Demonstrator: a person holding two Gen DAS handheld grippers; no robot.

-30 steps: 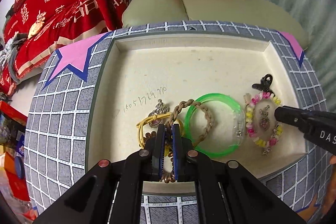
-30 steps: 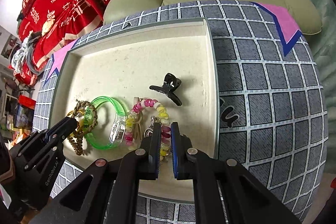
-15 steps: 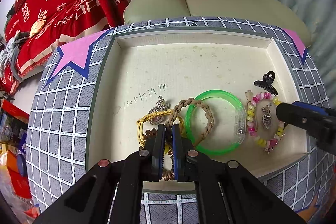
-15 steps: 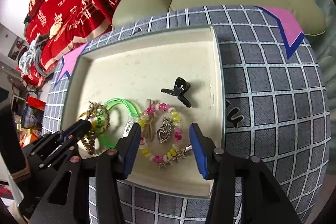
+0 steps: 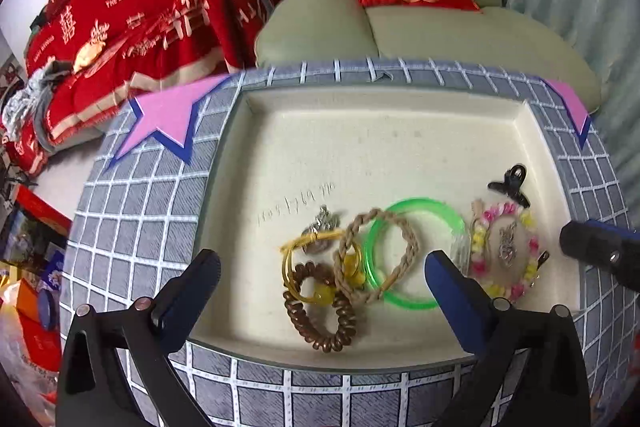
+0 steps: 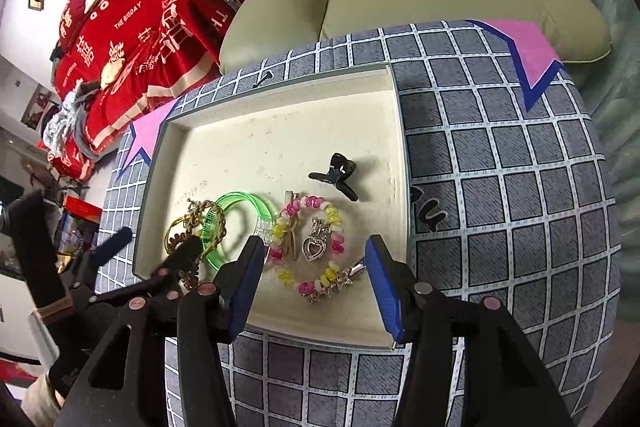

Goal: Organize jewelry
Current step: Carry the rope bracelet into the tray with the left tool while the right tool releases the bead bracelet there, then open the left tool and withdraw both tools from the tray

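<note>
Left gripper (image 5: 320,269): I see my jaws spread wide and holding nothing, one finger at the tray's left wall, the other beside the green bangle.
Tray (image 5: 400,131): a shallow cream tray on the grey checked cloth (image 5: 140,211); all the jewelry lies along its near edge.
Brown coil tie (image 5: 320,311): nearest me on the left, overlapped by the yellow ring (image 5: 290,267), with a silver charm (image 5: 320,227) just behind.
Braided cord loop (image 5: 378,251): lies across the yellow ring and over the green bangle's left side.
Green bangle (image 5: 416,251): flat, in the middle of the row.
Beaded bracelet (image 6: 306,247): pink, yellow and white beads, with a heart pendant (image 6: 314,249) inside its ring and a sparkly clip (image 6: 336,277) at its near edge.
Black claw clip (image 6: 336,175): behind the bracelet, apart from it.
Right gripper (image 6: 316,281): released as well, my blue pads straddling the beaded bracelet without touching it.
</note>
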